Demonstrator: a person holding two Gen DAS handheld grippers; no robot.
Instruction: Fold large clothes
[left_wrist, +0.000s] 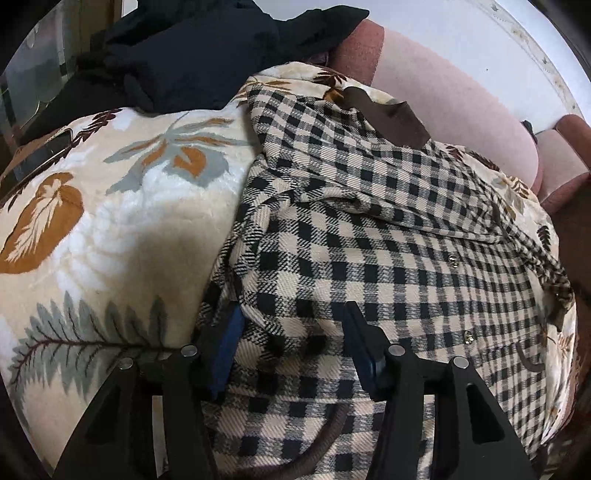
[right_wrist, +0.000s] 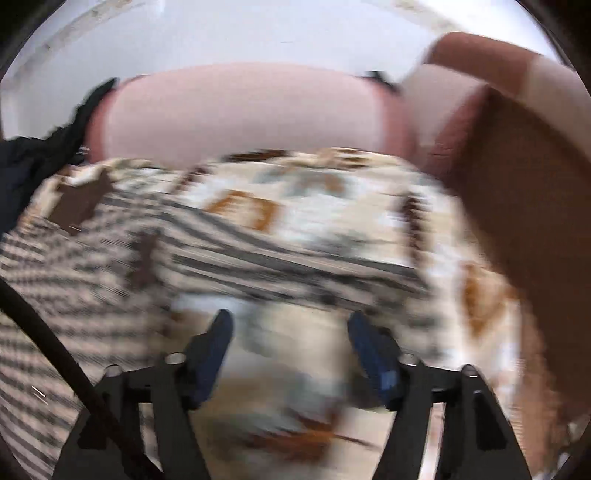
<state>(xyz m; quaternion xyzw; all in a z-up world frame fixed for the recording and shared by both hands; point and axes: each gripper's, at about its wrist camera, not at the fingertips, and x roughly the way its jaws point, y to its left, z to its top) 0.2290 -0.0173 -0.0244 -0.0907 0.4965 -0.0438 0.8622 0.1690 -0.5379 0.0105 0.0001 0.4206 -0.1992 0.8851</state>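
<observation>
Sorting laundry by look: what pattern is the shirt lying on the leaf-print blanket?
Black-and-cream check, with a brown collar. The shirt shows best in the left wrist view.

Left gripper (left_wrist: 291, 321) and right gripper (right_wrist: 290, 328), both with jaws spread wide, angled downward.

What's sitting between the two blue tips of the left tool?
In the left wrist view, the open left tool has a fold of the checked shirt between its tips, near the shirt's edge on the leaf-print blanket.
</observation>
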